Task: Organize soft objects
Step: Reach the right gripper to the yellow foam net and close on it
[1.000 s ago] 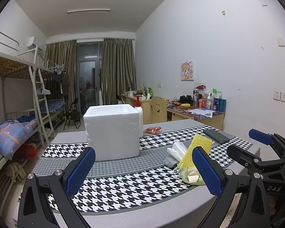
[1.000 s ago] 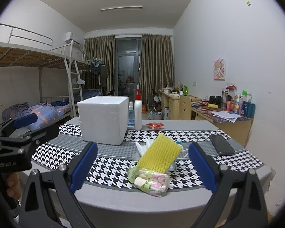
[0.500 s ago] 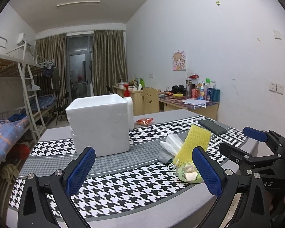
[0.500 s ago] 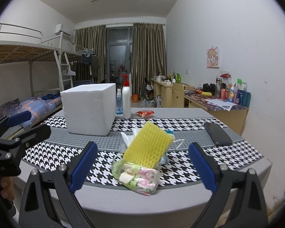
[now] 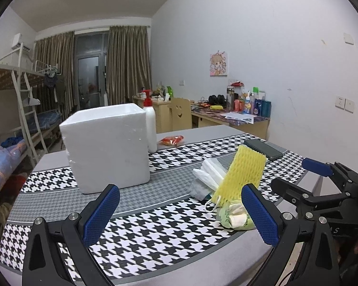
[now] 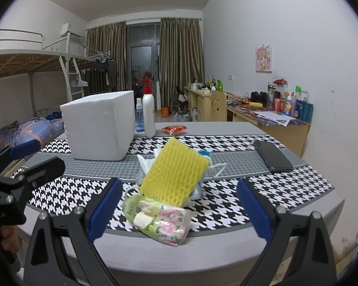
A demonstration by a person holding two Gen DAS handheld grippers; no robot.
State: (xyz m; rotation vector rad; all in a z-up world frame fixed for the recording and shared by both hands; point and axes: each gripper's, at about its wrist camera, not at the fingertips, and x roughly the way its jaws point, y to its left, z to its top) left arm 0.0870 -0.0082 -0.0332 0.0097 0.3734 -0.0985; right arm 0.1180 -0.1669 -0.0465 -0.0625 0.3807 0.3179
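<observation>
A pile of soft things lies near the table's front edge: a yellow foam net sleeve, a green floral tissue pack, white plastic bags and a face mask. A white foam box stands behind to the left. My left gripper is open and empty, left of the pile. My right gripper is open and empty, the tissue pack just beyond its jaws. It also shows in the left wrist view.
A black phone lies at the right of the houndstooth table runner. A white pump bottle, a small spray bottle and a red snack packet stand behind the box. Desks and a bunk bed lie beyond.
Both grippers have moved forward and a little lower toward the table; the pile and the box look larger. Both stay open and nothing on the table has moved.
</observation>
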